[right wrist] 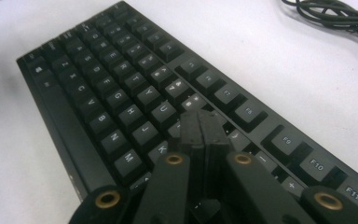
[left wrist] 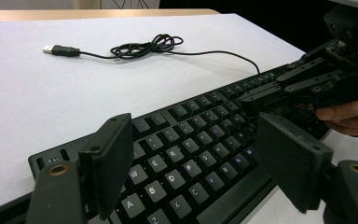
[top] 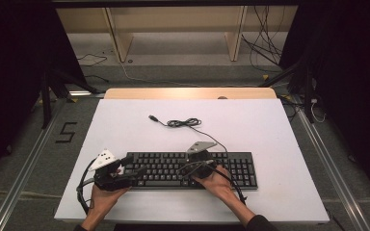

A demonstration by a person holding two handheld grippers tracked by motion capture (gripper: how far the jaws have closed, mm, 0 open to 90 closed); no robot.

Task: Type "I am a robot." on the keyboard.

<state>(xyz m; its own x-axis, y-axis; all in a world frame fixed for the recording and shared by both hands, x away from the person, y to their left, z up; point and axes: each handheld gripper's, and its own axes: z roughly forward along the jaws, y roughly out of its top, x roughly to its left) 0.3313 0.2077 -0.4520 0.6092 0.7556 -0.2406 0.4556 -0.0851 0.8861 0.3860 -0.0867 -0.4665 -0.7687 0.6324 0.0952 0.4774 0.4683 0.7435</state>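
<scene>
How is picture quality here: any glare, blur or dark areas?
High view: table evenly lit, surroundings dark, bright strip on its far wooden edge. Left gripper view: keyboard sharp, the near jaws soft. Right gripper view: right gripper sharp, far keys and cable blurred.

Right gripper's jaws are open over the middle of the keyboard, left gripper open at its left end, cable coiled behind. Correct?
Not quite: the right gripper's jaws are shut, pressed together above the keyboard, as the right gripper view shows. The rest stands: left gripper open, cable coiled behind.
</scene>
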